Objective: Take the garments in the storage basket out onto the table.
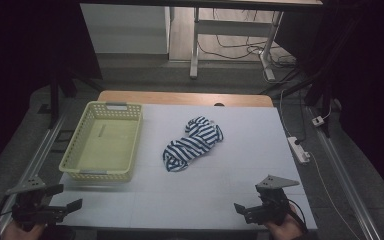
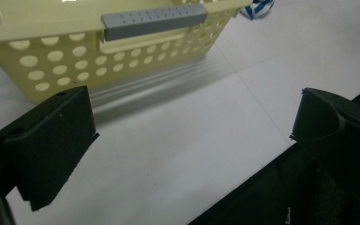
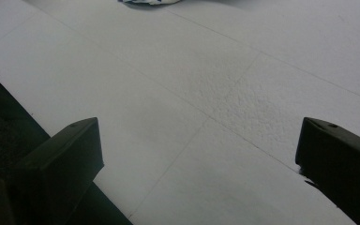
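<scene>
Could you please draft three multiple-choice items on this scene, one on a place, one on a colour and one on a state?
1. Where does the striped garment lie relative to the basket?
A. Inside it
B. On the table beside it, toward the person's right
C. Under it

2. What colour is the basket?
A. Pale yellow
B. Red
C. Black

3. How do the left gripper and the right gripper stand?
A. Both open and empty
B. Both shut on the garment
C. Left one shut on the basket

Answers:
1. B, since the high view shows the garment on the white table, apart from the basket.
2. A, as the perforated wall looks pale yellow in the left gripper view too.
3. A, because each gripper view shows its fingers wide apart with bare table between them.
</scene>
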A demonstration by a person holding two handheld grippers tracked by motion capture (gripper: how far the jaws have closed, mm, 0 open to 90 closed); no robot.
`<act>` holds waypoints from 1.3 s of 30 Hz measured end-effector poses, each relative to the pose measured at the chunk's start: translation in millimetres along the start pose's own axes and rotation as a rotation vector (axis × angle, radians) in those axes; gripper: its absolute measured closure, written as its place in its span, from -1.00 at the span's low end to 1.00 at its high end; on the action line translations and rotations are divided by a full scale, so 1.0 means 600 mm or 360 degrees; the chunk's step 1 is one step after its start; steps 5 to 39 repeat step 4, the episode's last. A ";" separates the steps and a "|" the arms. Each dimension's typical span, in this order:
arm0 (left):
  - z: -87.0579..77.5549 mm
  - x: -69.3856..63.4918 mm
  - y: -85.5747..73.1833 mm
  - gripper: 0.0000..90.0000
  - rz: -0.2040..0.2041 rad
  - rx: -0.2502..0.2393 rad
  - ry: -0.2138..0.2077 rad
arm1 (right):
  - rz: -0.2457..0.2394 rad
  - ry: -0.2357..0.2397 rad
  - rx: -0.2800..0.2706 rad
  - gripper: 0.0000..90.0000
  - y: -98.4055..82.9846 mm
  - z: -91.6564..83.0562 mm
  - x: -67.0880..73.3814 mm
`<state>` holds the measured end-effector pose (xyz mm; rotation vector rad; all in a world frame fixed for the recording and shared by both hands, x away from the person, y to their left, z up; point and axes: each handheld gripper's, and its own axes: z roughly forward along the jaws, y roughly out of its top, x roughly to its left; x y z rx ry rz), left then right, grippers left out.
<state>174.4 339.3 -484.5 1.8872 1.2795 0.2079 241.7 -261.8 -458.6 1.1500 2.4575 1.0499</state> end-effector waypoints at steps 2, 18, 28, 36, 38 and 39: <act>0.001 -0.001 0.000 -1.00 0.0004 0.0015 0.0005 | -0.0001 -0.0002 0.0003 -0.98 0.000 0.000 0.000; 0.002 0.001 0.001 -1.00 -0.0005 0.0022 -0.0005 | -0.0005 0.0000 0.0004 -0.98 -0.001 0.001 0.000; 0.002 0.001 0.001 -1.00 -0.0005 0.0022 -0.0005 | -0.0005 0.0000 0.0004 -0.98 -0.001 0.001 0.000; 0.002 0.001 0.001 -1.00 -0.0005 0.0022 -0.0005 | -0.0005 0.0000 0.0004 -0.98 -0.001 0.001 0.000; 0.002 0.001 0.001 -1.00 -0.0005 0.0022 -0.0005 | -0.0005 0.0000 0.0004 -0.98 -0.001 0.001 0.000; 0.002 0.001 0.001 -1.00 -0.0005 0.0022 -0.0005 | -0.0005 0.0000 0.0004 -0.98 -0.001 0.001 0.000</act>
